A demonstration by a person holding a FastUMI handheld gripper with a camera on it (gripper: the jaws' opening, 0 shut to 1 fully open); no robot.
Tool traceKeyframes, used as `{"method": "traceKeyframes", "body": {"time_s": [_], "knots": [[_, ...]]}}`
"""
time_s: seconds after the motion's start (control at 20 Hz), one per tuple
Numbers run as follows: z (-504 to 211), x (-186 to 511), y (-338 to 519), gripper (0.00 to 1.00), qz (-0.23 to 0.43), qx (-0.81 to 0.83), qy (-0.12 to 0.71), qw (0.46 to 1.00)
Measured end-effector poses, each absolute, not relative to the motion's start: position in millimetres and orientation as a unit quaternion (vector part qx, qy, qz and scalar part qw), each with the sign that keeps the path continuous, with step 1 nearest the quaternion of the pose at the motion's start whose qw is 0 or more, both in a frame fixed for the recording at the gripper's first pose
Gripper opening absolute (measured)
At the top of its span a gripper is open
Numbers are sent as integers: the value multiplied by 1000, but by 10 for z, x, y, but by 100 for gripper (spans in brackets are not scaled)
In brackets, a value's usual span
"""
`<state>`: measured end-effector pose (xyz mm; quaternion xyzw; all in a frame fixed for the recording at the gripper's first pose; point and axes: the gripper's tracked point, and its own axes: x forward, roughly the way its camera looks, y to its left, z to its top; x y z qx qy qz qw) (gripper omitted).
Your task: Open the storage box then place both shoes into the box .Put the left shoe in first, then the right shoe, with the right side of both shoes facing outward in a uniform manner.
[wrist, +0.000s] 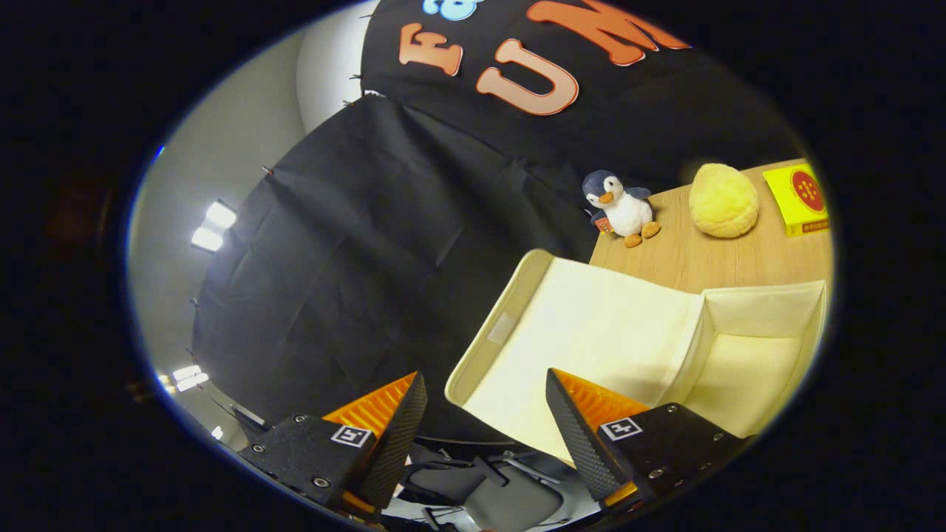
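Observation:
The cream storage box [746, 355] stands open on the wooden table [687, 258], and its lid [584, 332] is swung out past the table's edge, lying flat. The inside of the box looks bare from here. My gripper [484, 388] is open, with nothing between its fingers. One fingertip [569, 399] hangs over the near edge of the lid, the other [403, 406] is off to the side of it over the dark cloth. The view is tilted.
A small penguin plush [619, 207], a round yellow plush [723, 199] and a yellow packet [798, 198] sit on the table beyond the box. A dark chair [488, 491] is below the fingers. Ceiling lights [213, 225] glare at the side.

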<state>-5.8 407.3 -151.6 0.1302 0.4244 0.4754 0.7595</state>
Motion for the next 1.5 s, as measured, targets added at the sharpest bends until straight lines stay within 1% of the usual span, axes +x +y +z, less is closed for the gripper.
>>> {"method": "traceKeyframes", "body": {"time_s": [0.2, 0.35, 0.5, 0.75, 0.95, 1.1, 1.2, 1.25, 1.3, 1.35, 1.4, 1.5], "knots": [[-1675, 55, 3764, 98, 459, 77, 406, 787], [-1749, 258, 3398, 98, 427, 50, 390, 814], [-1775, 484, 2974, 98, 388, 30, 375, 842], [-1889, 719, 2111, 98, 316, 1, 372, 873], [-2029, 786, 1407, 98, 248, 1, 384, 889], [-2180, 781, 921, 96, 203, -10, 395, 896], [-2301, 751, 704, 91, 183, 0, 413, 892], [-2373, 739, 610, 84, 175, 8, 425, 888], [-2442, 703, 534, 81, 166, 18, 438, 883], [-2523, 677, 465, 70, 156, 24, 451, 878], [-2613, 652, 403, 65, 145, 27, 467, 872], [-2794, 576, 290, 50, 129, 23, 501, 856]]}}
